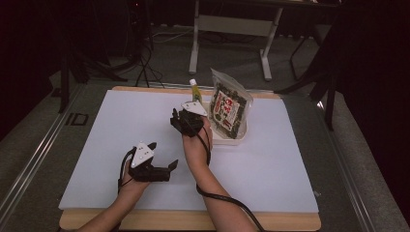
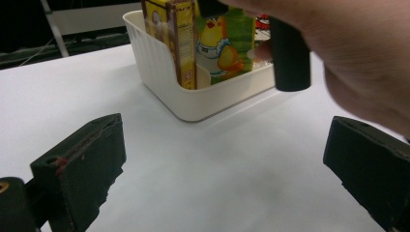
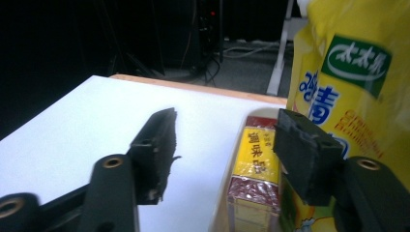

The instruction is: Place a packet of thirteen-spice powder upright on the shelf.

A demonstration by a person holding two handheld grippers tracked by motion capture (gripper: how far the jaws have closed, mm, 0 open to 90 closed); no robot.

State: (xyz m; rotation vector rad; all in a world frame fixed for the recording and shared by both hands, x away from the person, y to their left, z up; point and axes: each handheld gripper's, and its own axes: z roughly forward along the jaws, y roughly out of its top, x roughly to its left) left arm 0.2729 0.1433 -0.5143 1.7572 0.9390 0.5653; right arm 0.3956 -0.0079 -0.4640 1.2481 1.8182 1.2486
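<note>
Hovering right gripper (image 1: pixel 180 117) just beside basket (image 1: pixel 227 140)

White ribbed plastic bin (image 2: pixel 164 72) looking smooth, semi-matt. Seaweed bag (image 1: pixel 231 106) and yellow pouch (image 3: pixel 358 72) showing glossy film. Yellow box (image 3: pixel 255 159) looking like printed card. Tabletop sheet (image 1: pixel 145 125) reading matt white, wood edge (image 1: pixel 188 220) underneath.
</note>
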